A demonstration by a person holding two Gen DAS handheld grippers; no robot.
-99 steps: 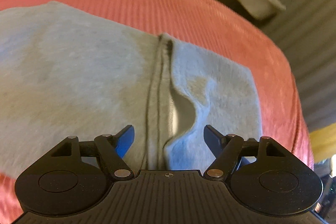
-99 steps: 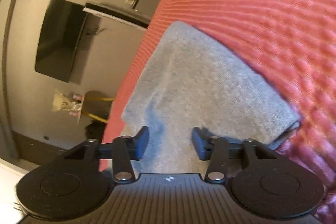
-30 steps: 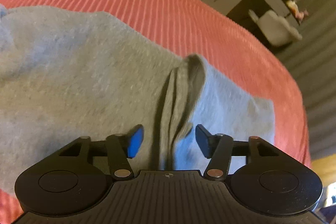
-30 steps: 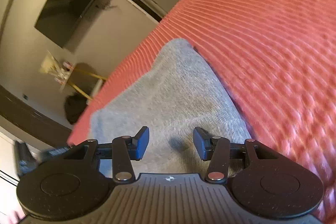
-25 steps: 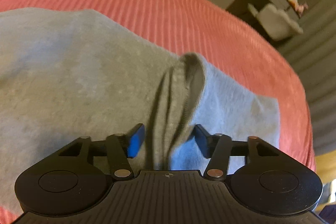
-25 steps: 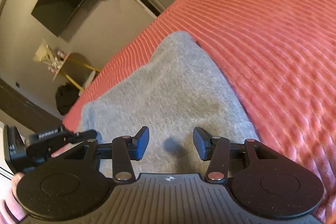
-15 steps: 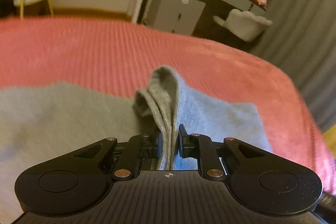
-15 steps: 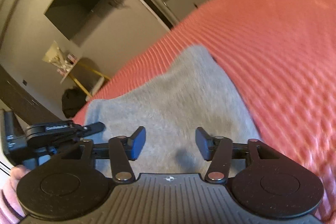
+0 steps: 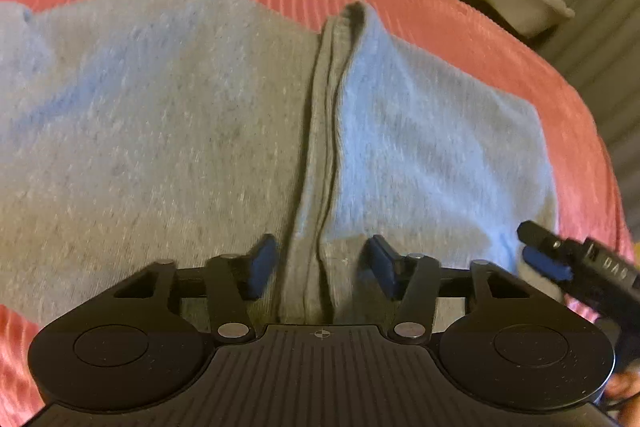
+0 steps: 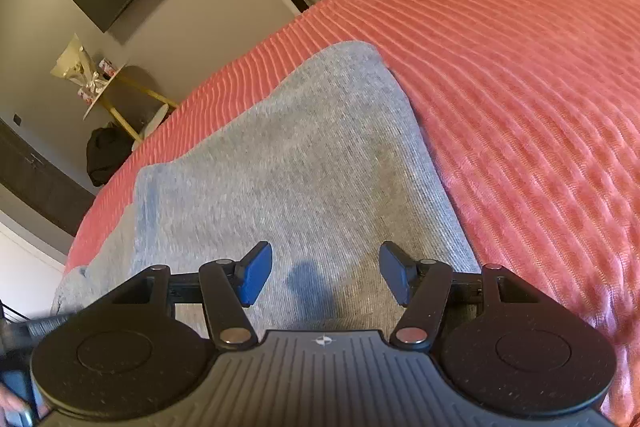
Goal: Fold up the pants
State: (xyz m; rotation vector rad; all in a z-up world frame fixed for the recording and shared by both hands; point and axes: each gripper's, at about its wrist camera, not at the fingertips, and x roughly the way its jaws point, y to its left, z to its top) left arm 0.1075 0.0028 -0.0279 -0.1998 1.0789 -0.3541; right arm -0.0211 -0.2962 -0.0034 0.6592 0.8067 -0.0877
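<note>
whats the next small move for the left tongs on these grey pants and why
Probably close the left tongs on the raised seam ridge of the grey pants. They have just been opening, and the ridge runs between the pads ungripped. The right tongs hang open over flat cloth on the red bedspread, so nothing is held to fold.

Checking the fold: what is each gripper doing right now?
Left gripper: open, jaws just reopened, astride the pants' ridge.
Right gripper: open over the pants, holding nothing.
</note>
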